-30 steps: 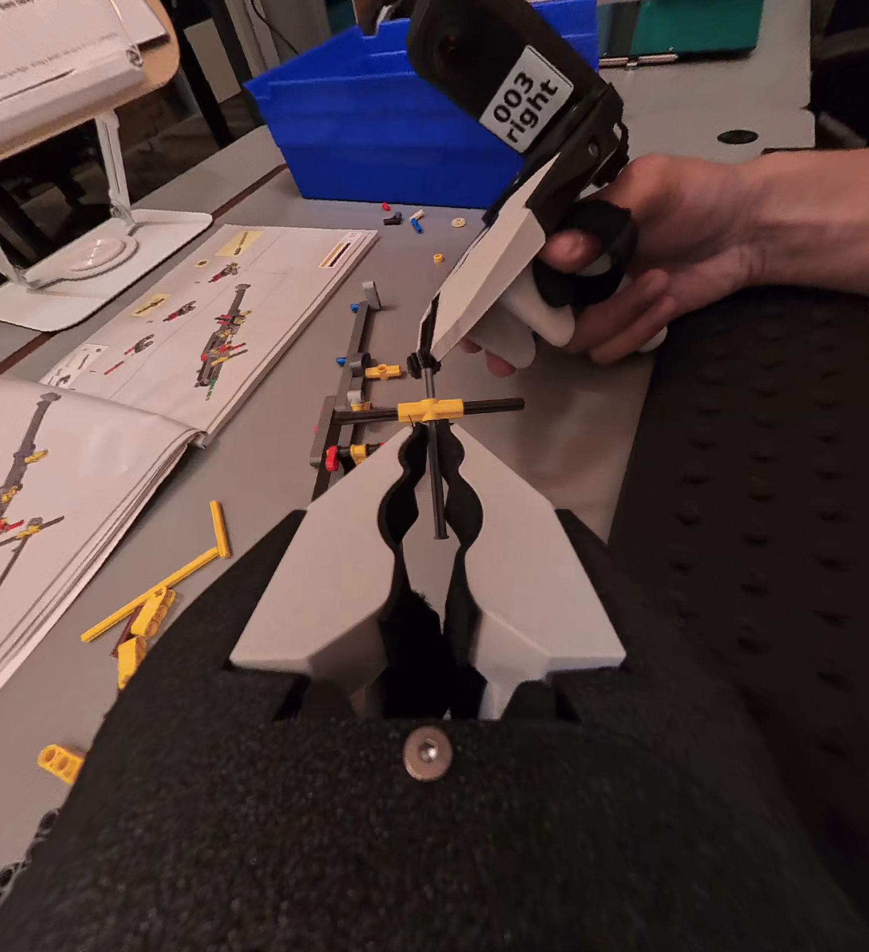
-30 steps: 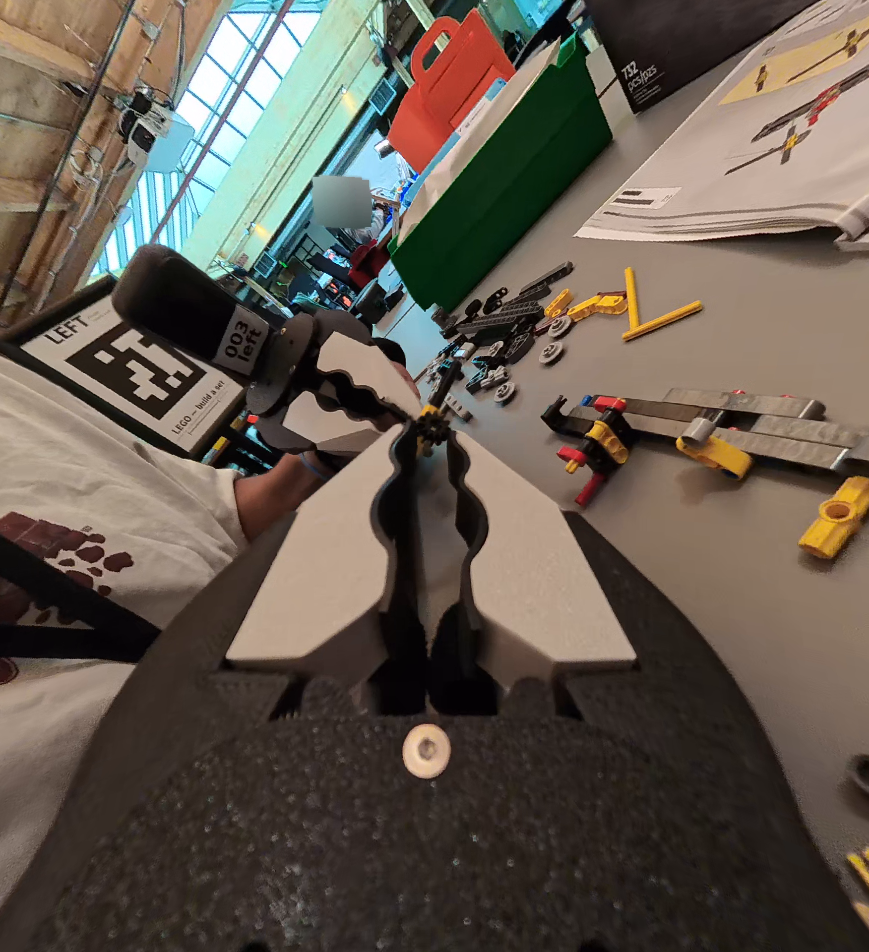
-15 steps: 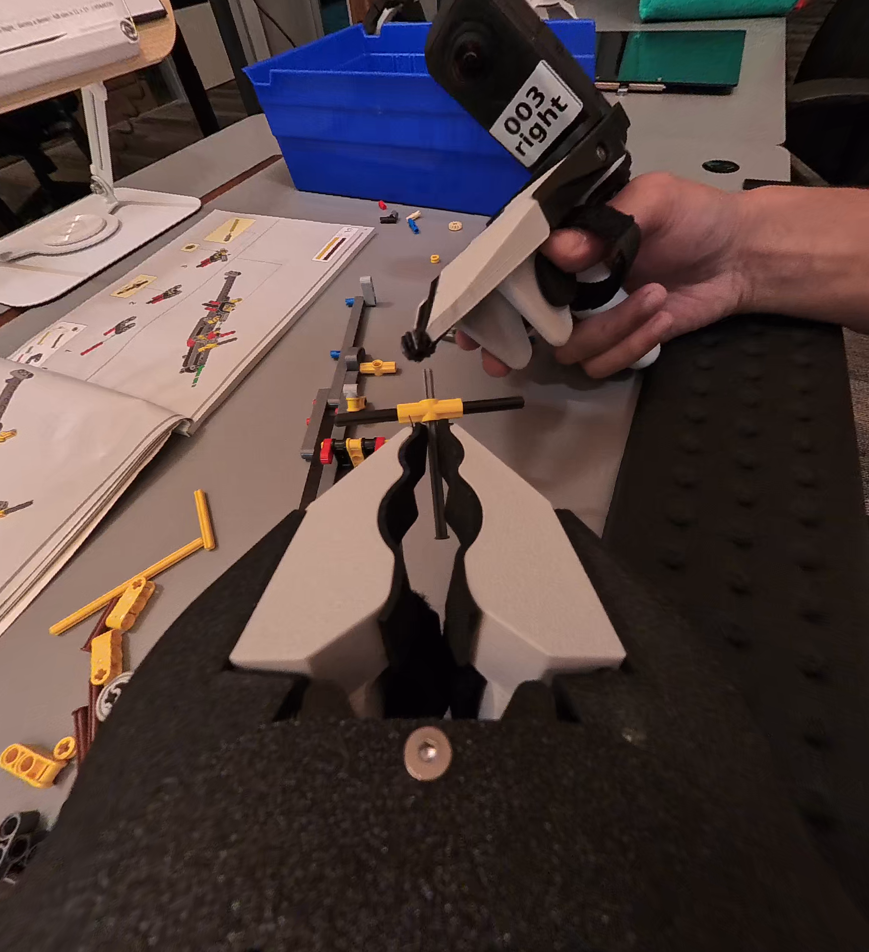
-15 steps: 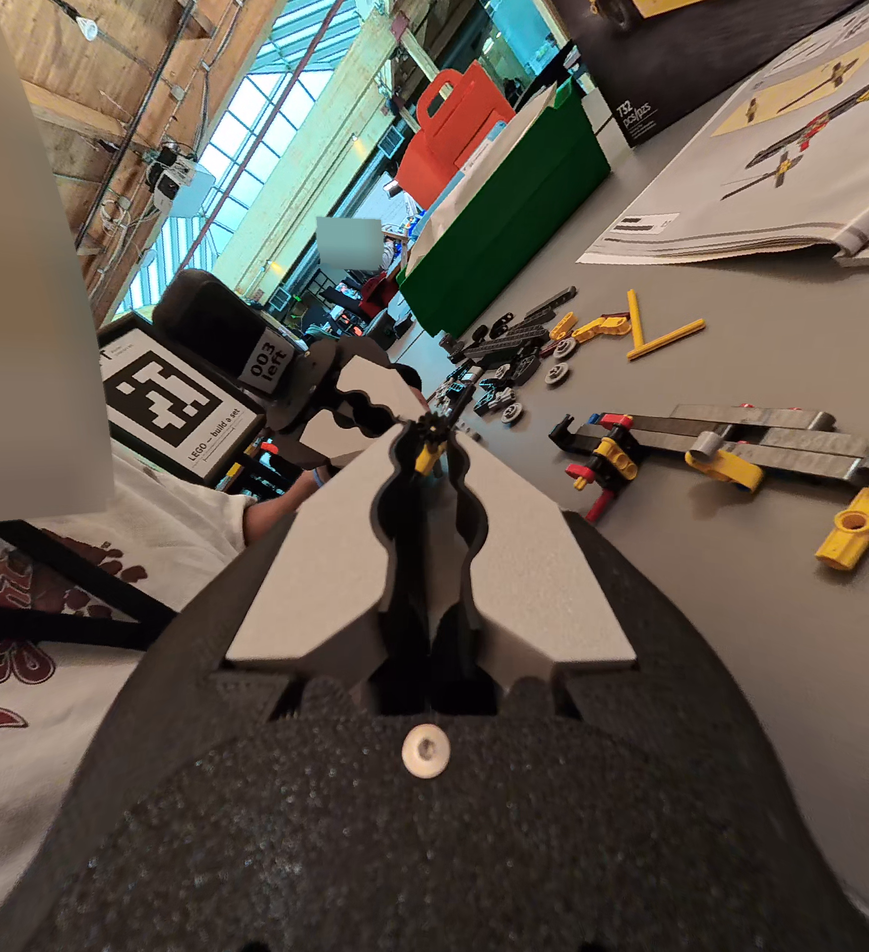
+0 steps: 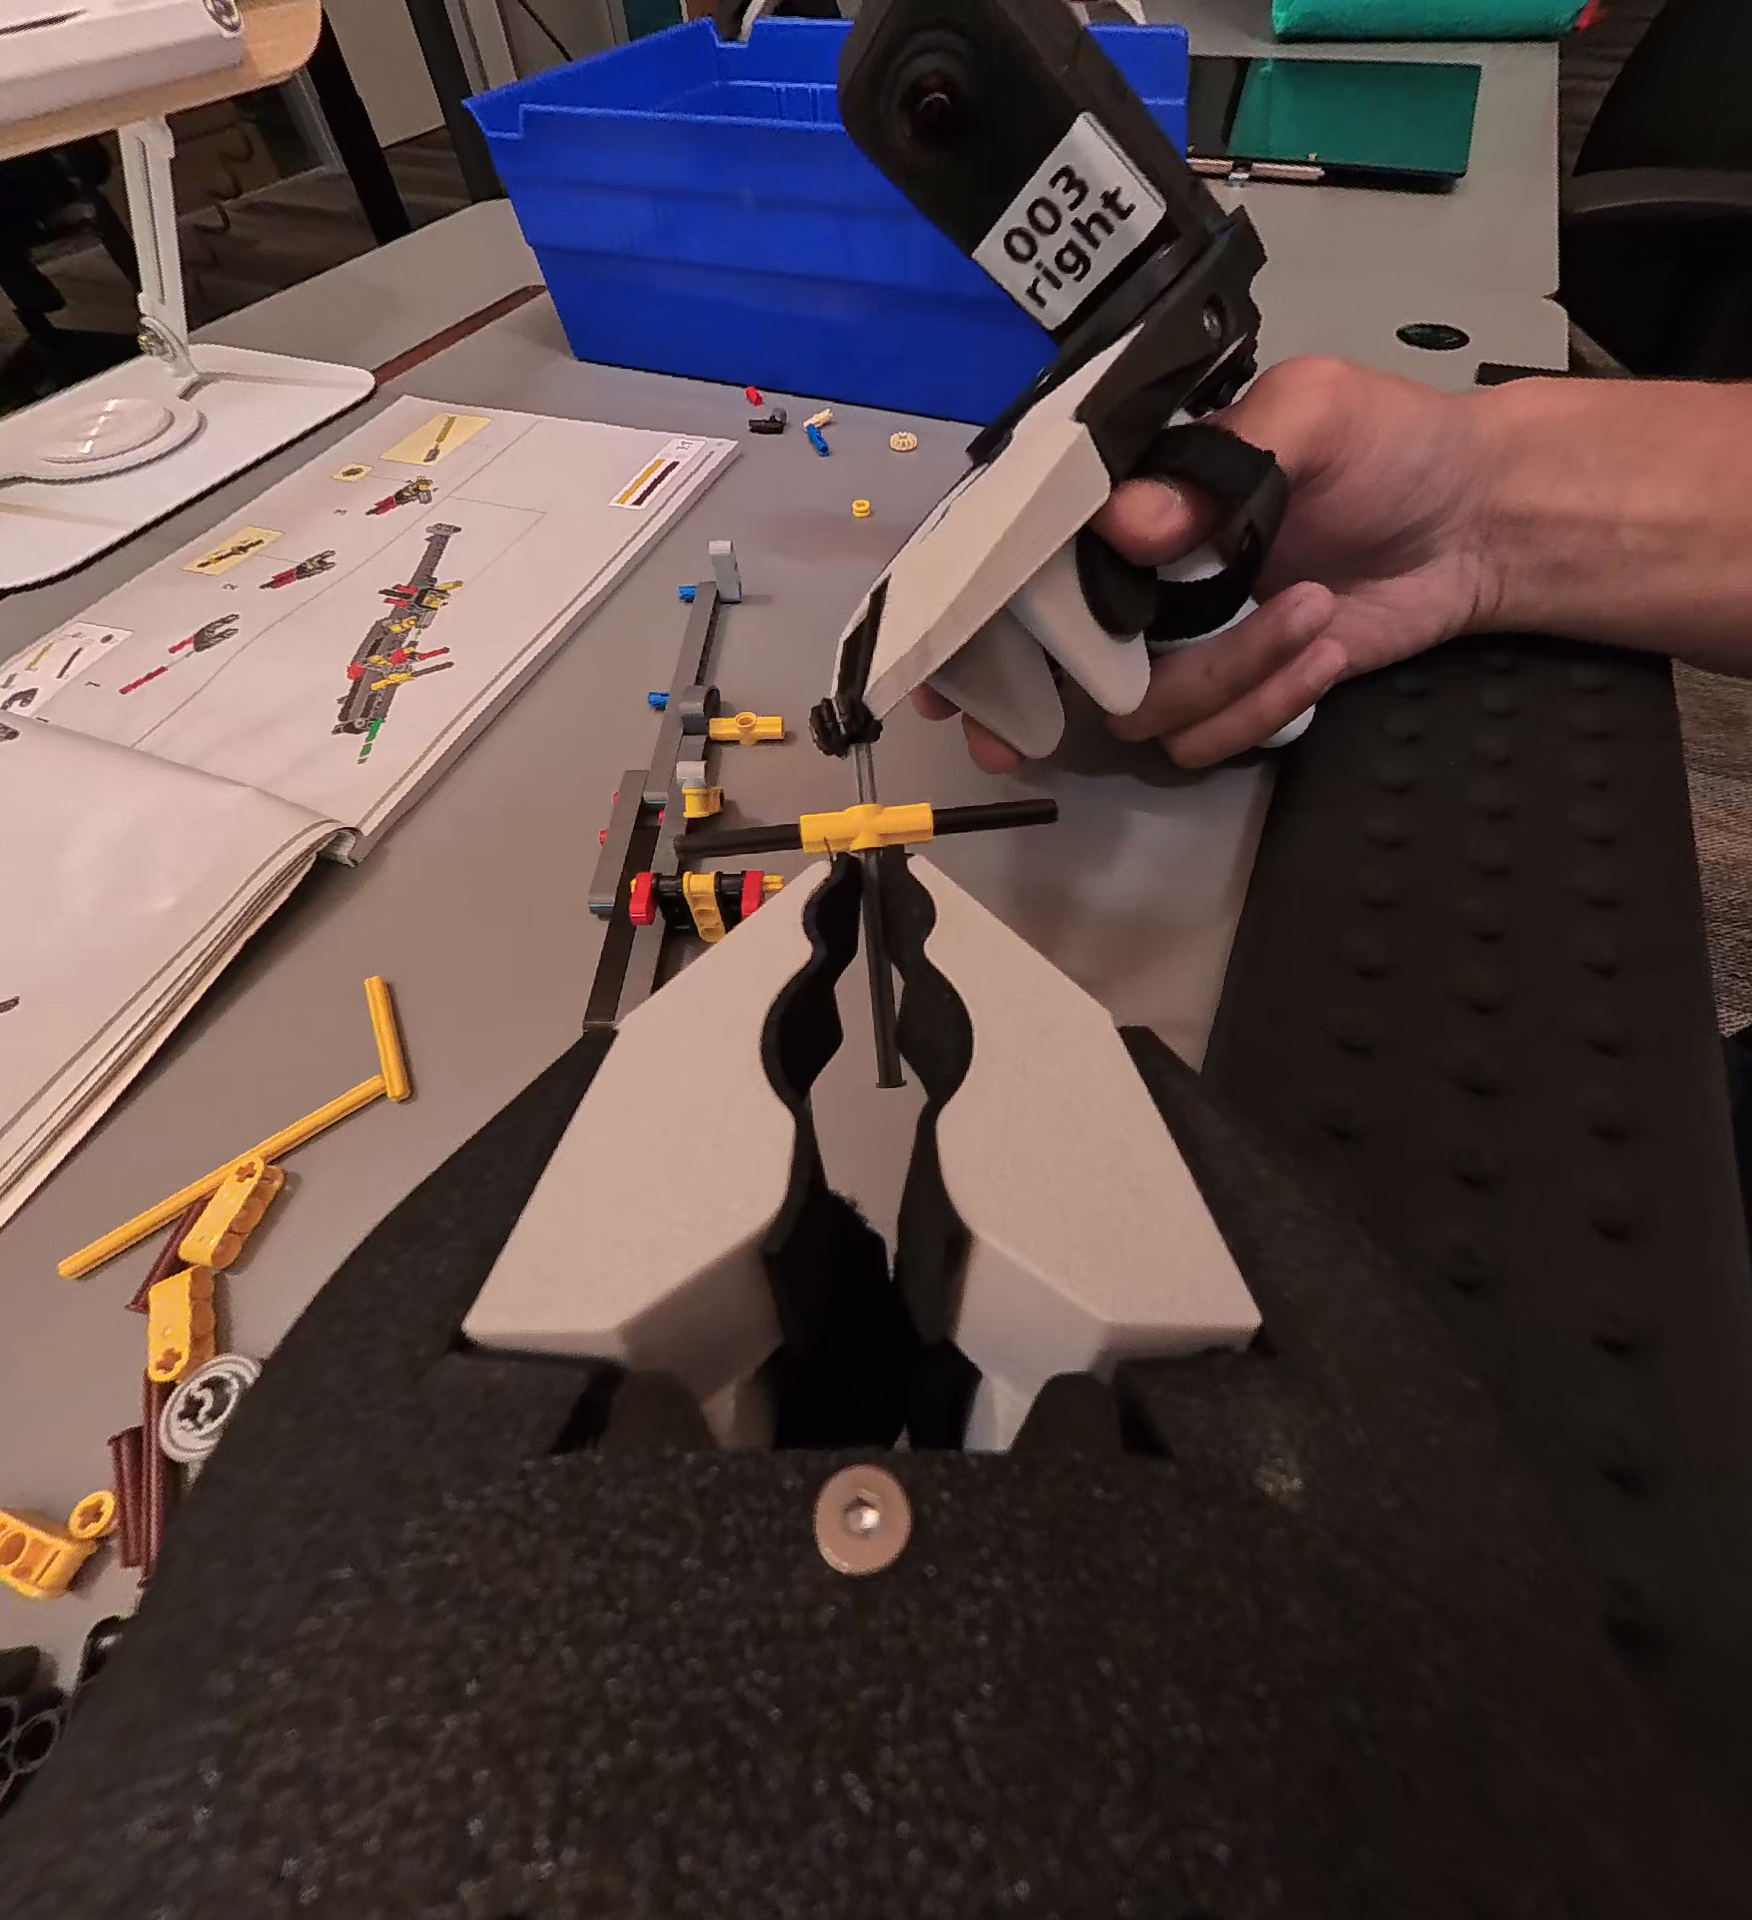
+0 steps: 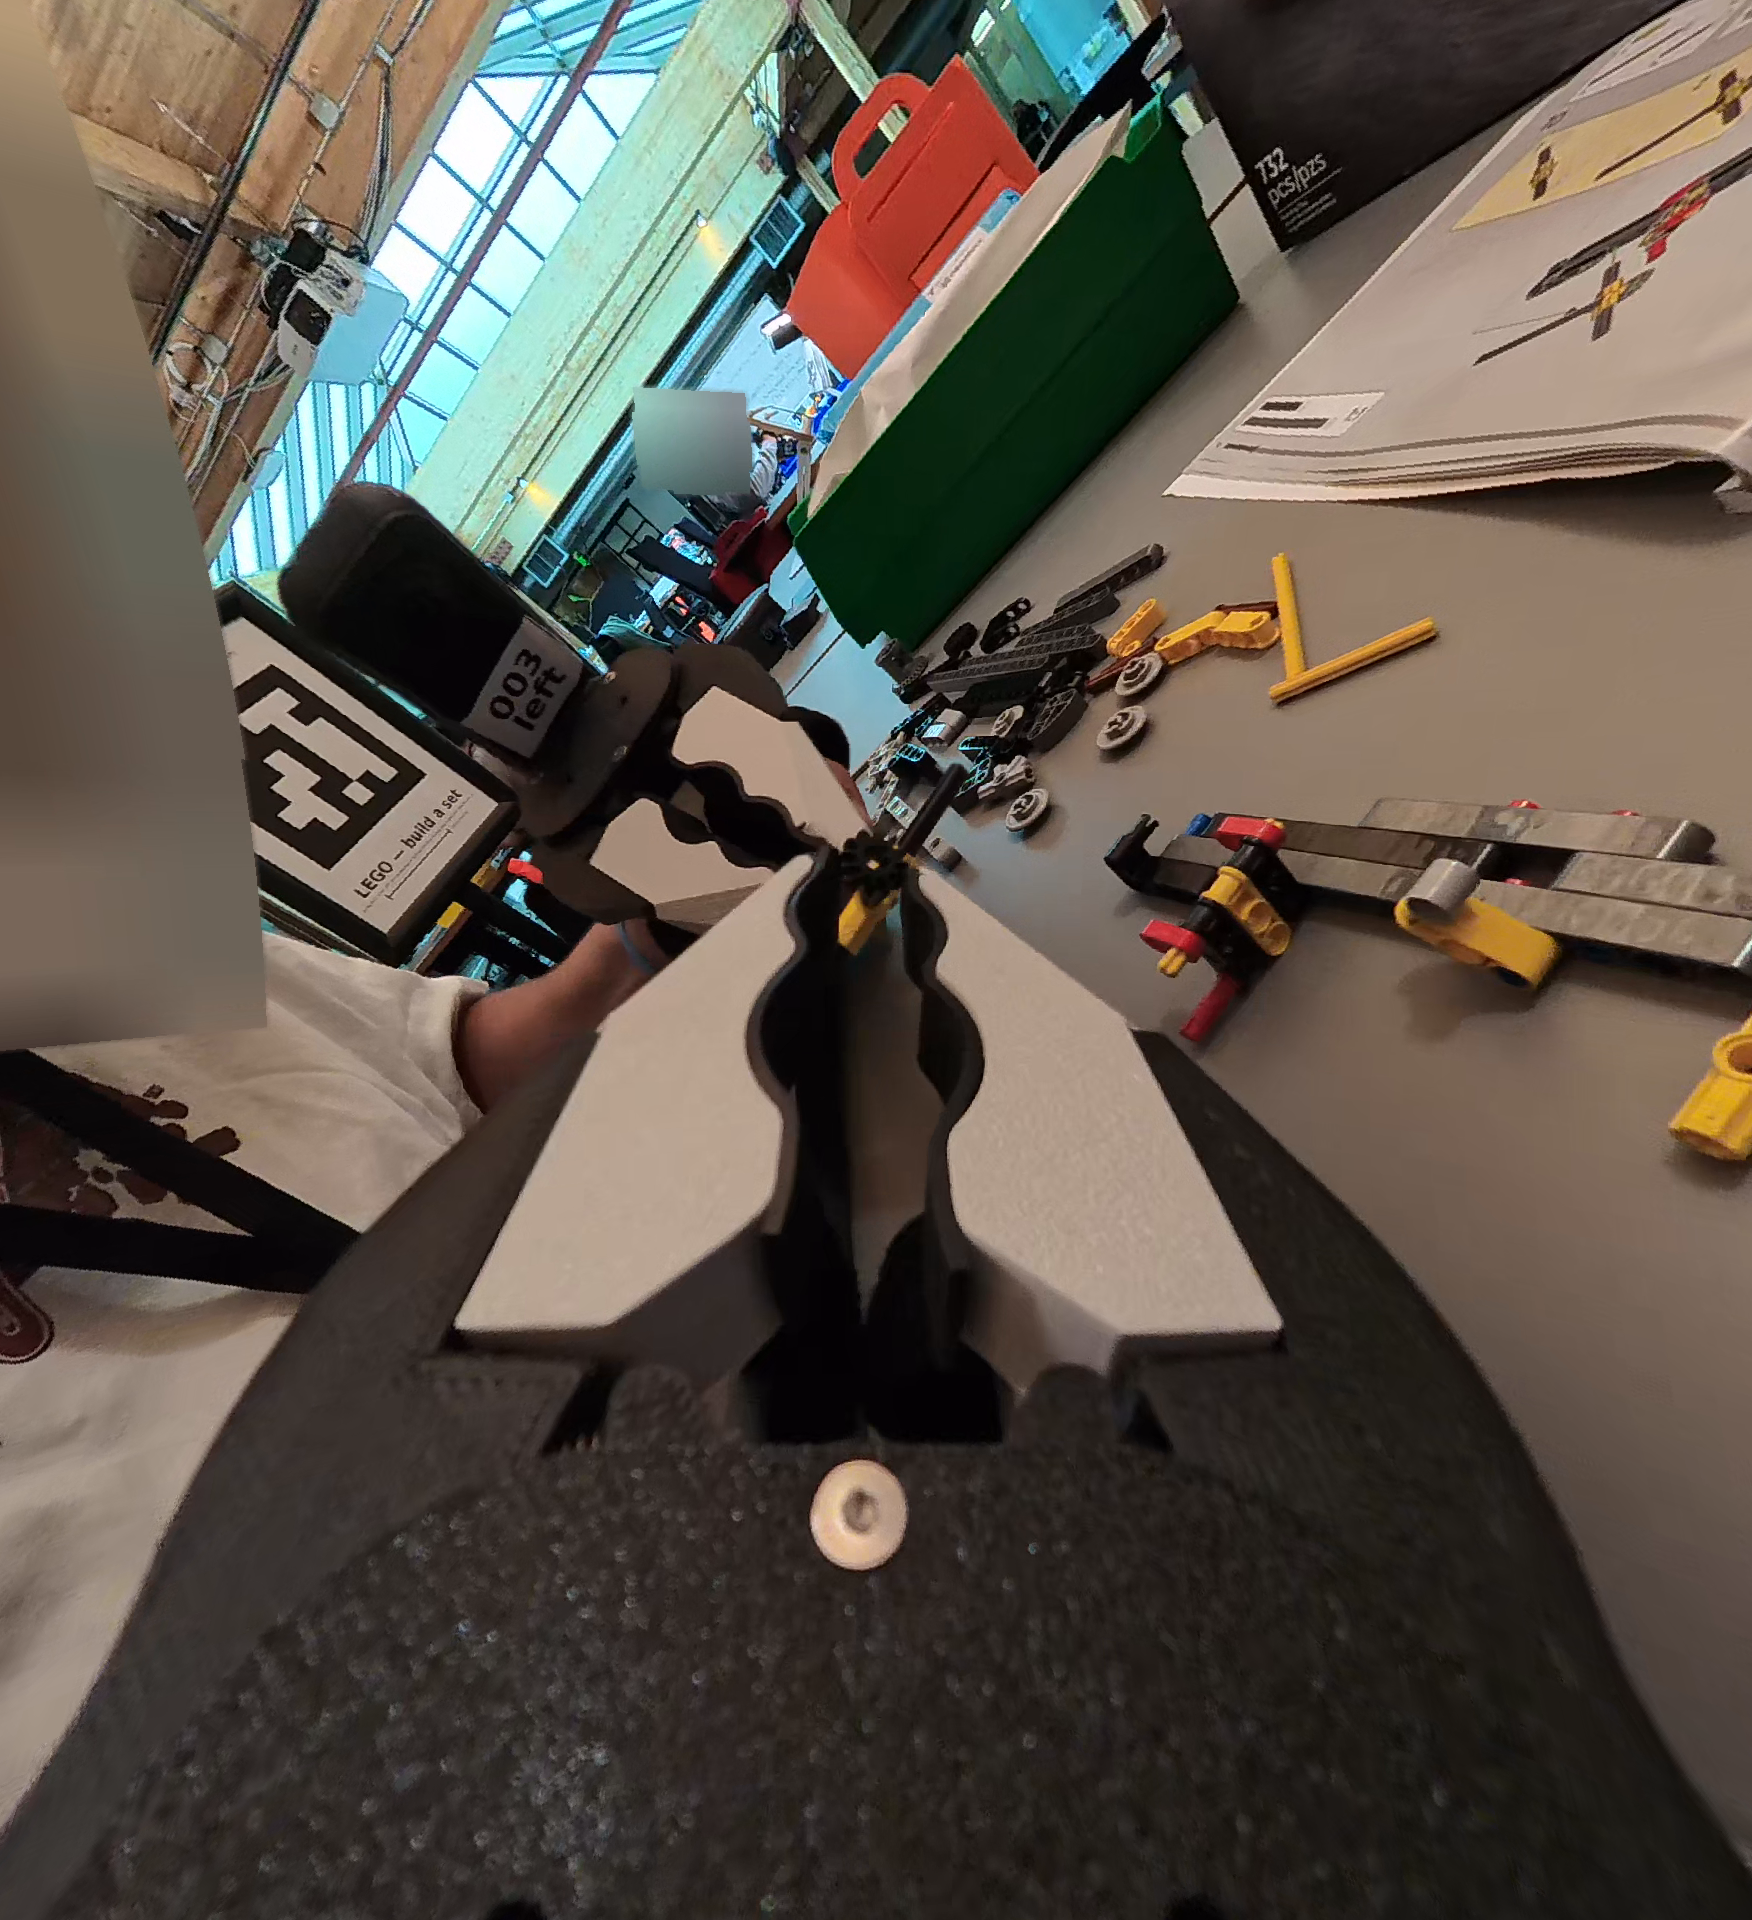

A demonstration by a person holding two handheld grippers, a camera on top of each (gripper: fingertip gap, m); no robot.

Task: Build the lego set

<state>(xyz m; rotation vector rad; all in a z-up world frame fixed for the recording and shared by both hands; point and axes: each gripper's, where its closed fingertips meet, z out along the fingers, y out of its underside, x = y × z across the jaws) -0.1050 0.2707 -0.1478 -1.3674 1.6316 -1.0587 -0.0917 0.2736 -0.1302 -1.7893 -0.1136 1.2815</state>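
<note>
My left gripper (image 5: 867, 878) is shut on a black axle (image 5: 882, 997) that runs along its fingers. A yellow cross connector (image 5: 864, 828) sits on it just past the tips, with a second black axle (image 5: 986, 814) through it crosswise. My right gripper (image 5: 851, 707) is shut on a small black gear (image 5: 844, 724) and holds it at the far tip of the first axle. In the right wrist view the gear (image 6: 867, 860) sits between my right gripper's (image 6: 856, 878) tips, with the yellow connector (image 6: 859, 916) behind it and the left gripper (image 6: 799, 826) opposite.
A long grey beam assembly (image 5: 680, 727) (image 6: 1474, 862) lies on the grey table (image 5: 498, 935). An open instruction booklet (image 5: 280, 644) lies to the left and a blue bin (image 5: 747, 208) stands behind. Loose yellow parts (image 5: 228, 1174) and dark parts (image 6: 1017, 675) lie around. A black mat (image 5: 1474, 1039) lies to the right.
Half a second ago the right gripper held the gear lifted clear of the axle tip. It has come back down and the gear is at the tip again. The left gripper keeps its hold.
</note>
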